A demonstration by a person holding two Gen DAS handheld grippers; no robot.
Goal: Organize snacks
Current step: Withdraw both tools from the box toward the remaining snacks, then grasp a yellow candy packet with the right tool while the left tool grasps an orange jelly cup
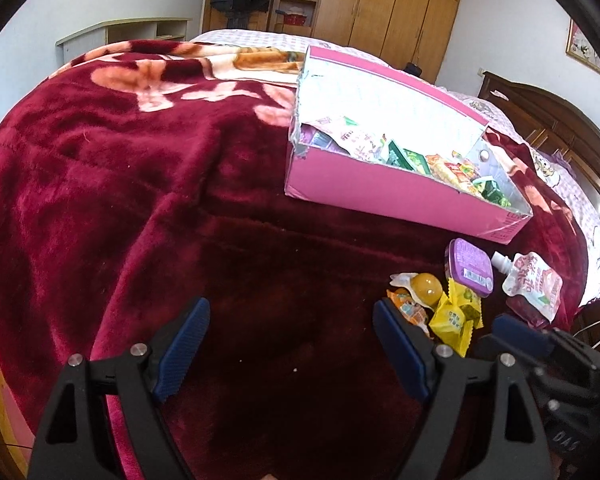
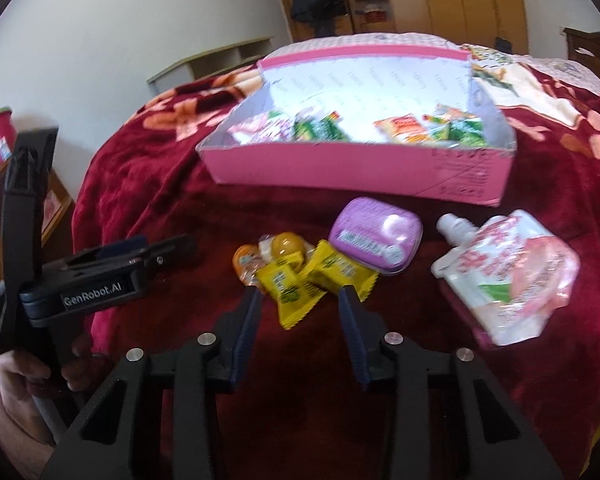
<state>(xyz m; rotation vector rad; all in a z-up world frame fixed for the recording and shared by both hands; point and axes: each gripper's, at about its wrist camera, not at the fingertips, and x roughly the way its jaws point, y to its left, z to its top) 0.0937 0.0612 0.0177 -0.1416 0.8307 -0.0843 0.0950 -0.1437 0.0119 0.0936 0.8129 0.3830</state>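
Note:
A pink cardboard box [image 1: 384, 196] [image 2: 340, 168] lies open on the red blanket and holds several snack packets. In front of it lie loose snacks: two yellow candy packets [image 2: 292, 284] [image 1: 454, 316], a round jelly cup [image 2: 285, 243] [image 1: 427, 289], an orange packet [image 2: 246, 260], a purple tin [image 2: 376, 236] [image 1: 470, 266] and a white-pink drink pouch [image 2: 508, 276] [image 1: 534, 284]. My right gripper [image 2: 300, 300] is open, its fingers either side of the yellow packets. My left gripper [image 1: 290, 320] is open and empty, left of the snacks.
A dark red floral blanket [image 1: 140, 180] covers the bed. Wooden wardrobes [image 1: 400, 0] and a low shelf [image 1: 140, 32] stand behind. The left gripper's body [image 2: 92, 284] shows at the left of the right wrist view.

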